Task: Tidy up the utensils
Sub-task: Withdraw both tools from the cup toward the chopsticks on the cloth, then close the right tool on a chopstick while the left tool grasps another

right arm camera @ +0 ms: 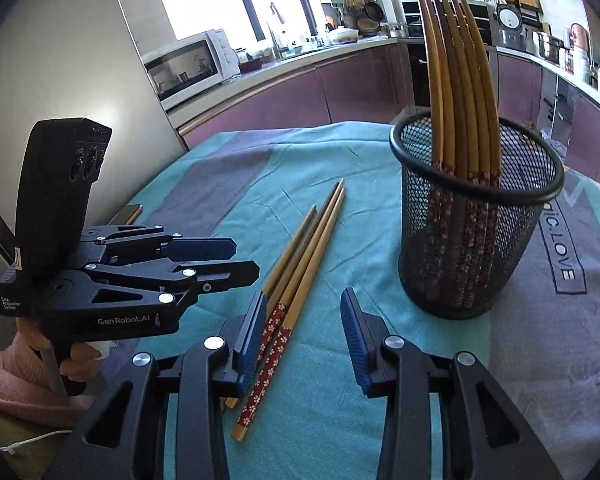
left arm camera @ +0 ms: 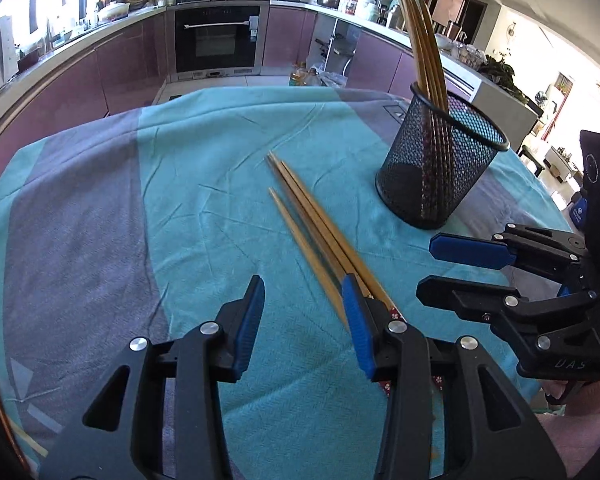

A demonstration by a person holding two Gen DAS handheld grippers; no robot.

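Chopsticks [right arm camera: 300, 256] loose on the table [left arm camera: 180, 208]
Both claws, left [left arm camera: 304, 320] and right [right arm camera: 304, 336], gape part-open, gripping nothing; cup [right arm camera: 472, 240] holds more.

Both grippers tilt downward side by side: the left gripper [left arm camera: 304, 312] parted and empty, the right gripper [right arm camera: 304, 320] parted too, nothing pinched, each gripped by a hand [right arm camera: 80, 356].

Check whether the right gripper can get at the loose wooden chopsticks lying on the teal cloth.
Probably yes. The right gripper hangs open over the loose wooden chopsticks, nothing covering them. The black mesh holder stands clear; the left gripper is close alongside.
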